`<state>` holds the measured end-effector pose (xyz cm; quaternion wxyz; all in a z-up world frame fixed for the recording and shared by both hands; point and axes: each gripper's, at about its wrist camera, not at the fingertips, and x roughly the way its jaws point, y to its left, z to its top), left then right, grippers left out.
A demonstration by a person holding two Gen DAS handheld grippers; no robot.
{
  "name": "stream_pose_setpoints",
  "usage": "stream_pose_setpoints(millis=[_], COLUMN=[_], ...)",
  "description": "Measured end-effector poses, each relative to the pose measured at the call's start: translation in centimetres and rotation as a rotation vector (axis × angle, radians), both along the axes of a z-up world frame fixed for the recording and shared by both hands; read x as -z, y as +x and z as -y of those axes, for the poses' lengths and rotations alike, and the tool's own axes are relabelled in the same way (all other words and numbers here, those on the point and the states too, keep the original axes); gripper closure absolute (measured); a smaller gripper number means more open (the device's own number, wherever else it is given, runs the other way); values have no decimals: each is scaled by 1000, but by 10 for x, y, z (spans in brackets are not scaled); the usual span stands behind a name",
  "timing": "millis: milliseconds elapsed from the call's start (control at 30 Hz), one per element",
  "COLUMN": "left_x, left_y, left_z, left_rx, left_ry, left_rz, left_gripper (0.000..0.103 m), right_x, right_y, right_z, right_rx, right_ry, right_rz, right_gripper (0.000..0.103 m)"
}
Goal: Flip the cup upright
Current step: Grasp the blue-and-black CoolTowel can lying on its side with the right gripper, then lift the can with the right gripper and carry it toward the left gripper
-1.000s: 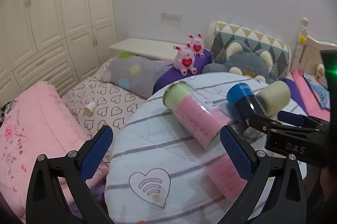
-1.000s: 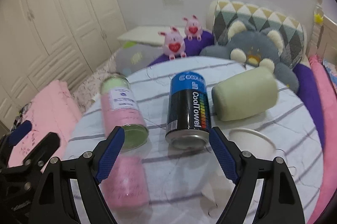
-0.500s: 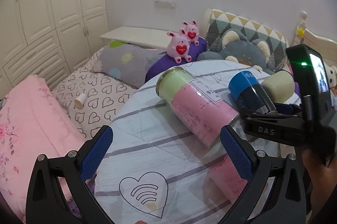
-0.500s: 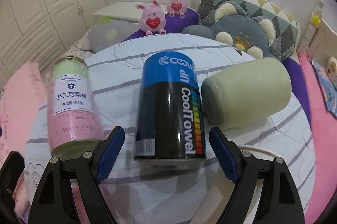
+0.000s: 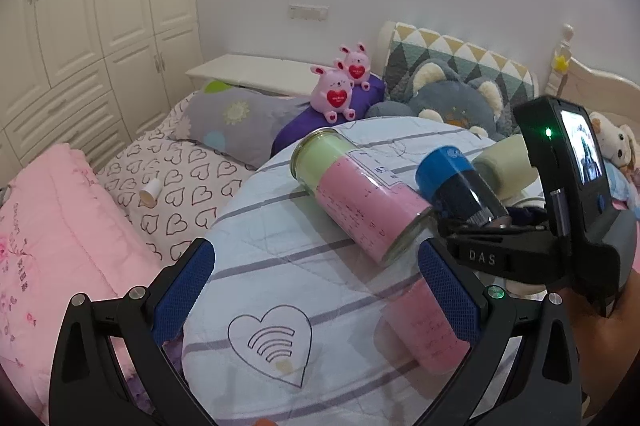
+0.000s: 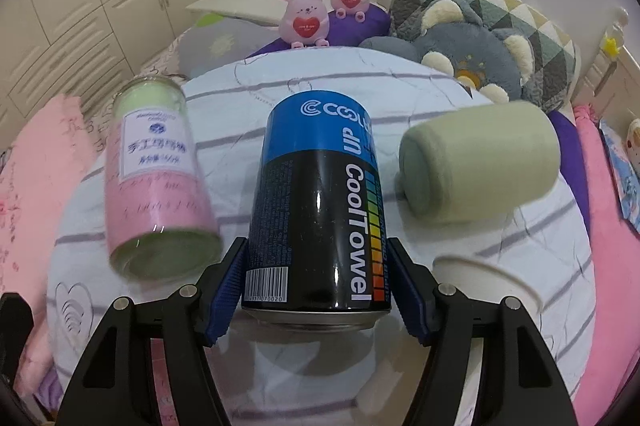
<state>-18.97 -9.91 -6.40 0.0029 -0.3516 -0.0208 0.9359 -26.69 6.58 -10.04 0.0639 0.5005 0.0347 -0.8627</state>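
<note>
Right wrist view: right gripper [image 6: 318, 286] fingers [image 6: 226, 284] clamped on both sides of blue/black can [image 6: 320, 201], lying on its side on round worktop [image 6: 520, 238]; can base nearest cam, far end partly hidden. White cup [image 6: 486, 280] lower right, cut off by right finger, orientation hard to tell. Pink/green jar [image 6: 158, 173] blurry, on side, left of can. 1 green roll [image 6: 478, 161] right of can. Left wrist view: left gripper [image 5: 316, 296] fingers [image 5: 184, 292] wide apart, holding nothing. 2 pink bunnies [image 5: 334, 93] + 1 grey plush [image 5: 452, 97] on bed behind.
</note>
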Motion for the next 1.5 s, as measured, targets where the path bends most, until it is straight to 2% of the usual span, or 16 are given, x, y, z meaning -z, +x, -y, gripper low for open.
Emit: stream_pose_setpoints(millis=[233, 433, 633, 833, 1067, 1133, 1233, 1433, 1500], left_x=[-5, -4, -3, 11, 31, 36, 43, 49, 52], left_y=[22, 41, 57, 62, 61, 60, 57, 47, 46], left_z=[-7, -10, -14, -26, -51, -62, -75, -65, -70], left_rx=[18, 28, 54, 97, 186, 207, 183, 130, 146], left_ry=[-8, -10, -6, -23, 25, 3, -87, -53, -83], left_rz=[-12, -5, -1, 46, 116, 121, 117, 144, 154], left_gripper=[0, 0, 0, 0, 0, 0, 0, 0, 0], right_x=[-3, -12, -7, -3, 0, 2, 3, 7, 9], right_y=[27, 44, 53, 61, 66, 68, 74, 93, 102], right_z=[-4, -17, -22, -28, -37, -41, -45, -54, -55], right_rx=[-3, 9, 7, 10, 23, 26, 25, 2, 1], right_ry=[-17, -42, -81, -131, -150, -149, -160, -199, -208], right_rz=[32, 24, 71, 81, 86, 91, 95, 109, 113], right_gripper=[35, 35, 35, 35, 35, 35, 35, 35, 35])
